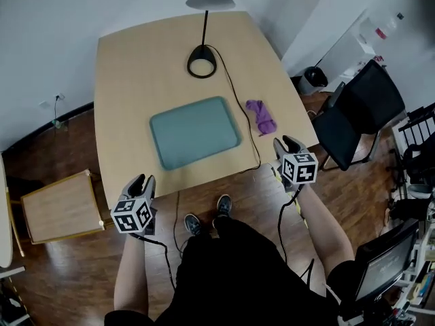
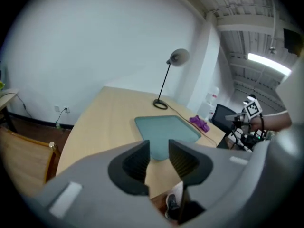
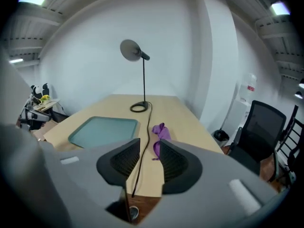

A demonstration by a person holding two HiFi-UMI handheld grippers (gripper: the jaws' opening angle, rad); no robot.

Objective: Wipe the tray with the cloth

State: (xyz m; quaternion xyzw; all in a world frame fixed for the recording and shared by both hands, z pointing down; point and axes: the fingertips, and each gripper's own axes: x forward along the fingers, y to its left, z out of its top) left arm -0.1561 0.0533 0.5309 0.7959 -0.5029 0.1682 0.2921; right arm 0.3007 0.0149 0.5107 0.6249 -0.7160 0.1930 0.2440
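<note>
Progress: no wiping has begun, judging from the layout. The cloth lies untouched on the table, just beside the right-hand edge of the tray and apart from it, with a black cable running between the two. Both tools are held off the near table edge, clear of every object. The left gripper has its jaws a narrow gap apart with nothing between them. The right gripper is the same: a narrow gap, empty. Remaining steps, by this reading: pick up the cloth, carry it to the tray, wipe the surface.

Materials: the tray is a shallow rounded rectangle, pale teal, smooth with a raised rim. The cloth is purple, soft and crumpled into an elongated bunch. The table top is light wood-grain laminate. A black desk lamp with a ring base stands behind the tray.
</note>
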